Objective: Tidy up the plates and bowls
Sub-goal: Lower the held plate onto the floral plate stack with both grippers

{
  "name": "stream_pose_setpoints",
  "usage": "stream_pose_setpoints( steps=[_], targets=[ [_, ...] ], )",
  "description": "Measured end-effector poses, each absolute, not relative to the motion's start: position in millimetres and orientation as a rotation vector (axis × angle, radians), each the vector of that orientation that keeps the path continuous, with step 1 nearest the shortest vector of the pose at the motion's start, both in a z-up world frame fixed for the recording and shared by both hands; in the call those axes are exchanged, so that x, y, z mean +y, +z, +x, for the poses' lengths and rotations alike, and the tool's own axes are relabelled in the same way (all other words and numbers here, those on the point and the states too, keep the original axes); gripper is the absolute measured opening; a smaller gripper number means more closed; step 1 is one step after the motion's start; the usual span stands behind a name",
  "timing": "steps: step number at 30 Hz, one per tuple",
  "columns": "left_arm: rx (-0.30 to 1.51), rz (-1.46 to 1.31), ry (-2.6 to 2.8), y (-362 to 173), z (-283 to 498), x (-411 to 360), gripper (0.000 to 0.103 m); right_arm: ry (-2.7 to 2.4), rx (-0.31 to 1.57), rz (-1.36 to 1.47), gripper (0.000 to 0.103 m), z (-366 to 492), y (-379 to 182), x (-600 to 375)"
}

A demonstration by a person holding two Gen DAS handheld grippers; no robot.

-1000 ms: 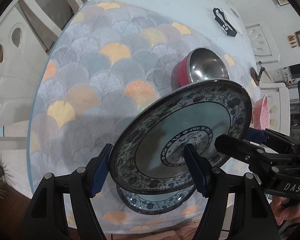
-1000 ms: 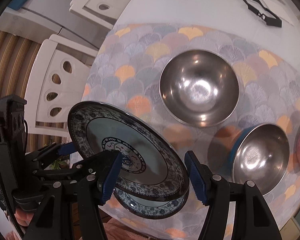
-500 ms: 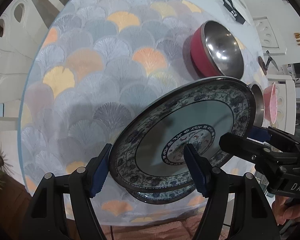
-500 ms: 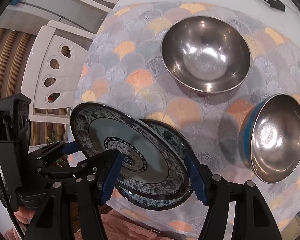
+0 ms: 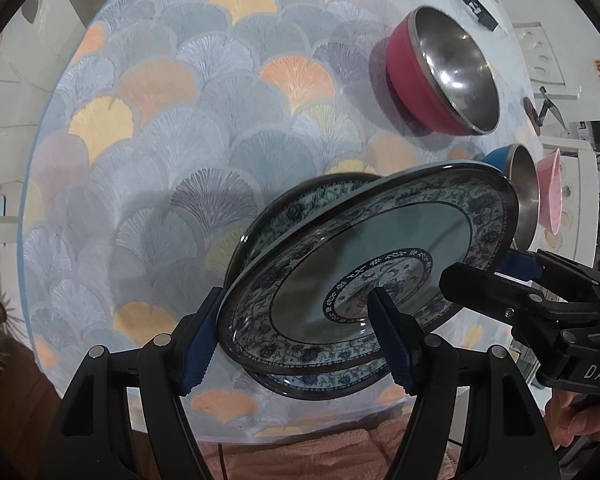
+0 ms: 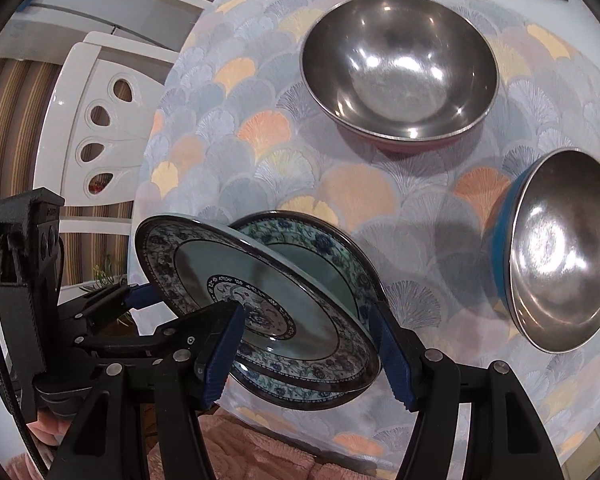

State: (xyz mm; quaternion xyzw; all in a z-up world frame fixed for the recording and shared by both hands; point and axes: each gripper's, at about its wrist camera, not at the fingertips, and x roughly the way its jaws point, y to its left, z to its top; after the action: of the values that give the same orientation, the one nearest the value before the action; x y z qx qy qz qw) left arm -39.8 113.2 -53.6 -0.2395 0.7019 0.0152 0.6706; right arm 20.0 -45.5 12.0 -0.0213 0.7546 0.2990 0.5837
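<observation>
- Upper plate (image 5: 380,256): blue floral rim, tilted over lower plate (image 5: 296,204), whose centre is hidden.
- Left gripper (image 5: 296,340) and right gripper (image 6: 308,344): each pinching the upper plate's rim.

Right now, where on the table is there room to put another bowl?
The big bare stretch of patterned tablecloth left of the red bowl and beyond the lower plate is free. It is crowded on the right, where the blue bowl and pink bowl sit close together.
</observation>
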Motion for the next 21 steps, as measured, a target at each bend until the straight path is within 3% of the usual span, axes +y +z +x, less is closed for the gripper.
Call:
stream_pose_setpoints(
  steps=[21],
  targets=[
    [1.635, -0.488, 0.011, -77, -19, 76, 0.069, 0.666, 1.828, -0.030, 0.064, 24, -16, -59]
  ],
)
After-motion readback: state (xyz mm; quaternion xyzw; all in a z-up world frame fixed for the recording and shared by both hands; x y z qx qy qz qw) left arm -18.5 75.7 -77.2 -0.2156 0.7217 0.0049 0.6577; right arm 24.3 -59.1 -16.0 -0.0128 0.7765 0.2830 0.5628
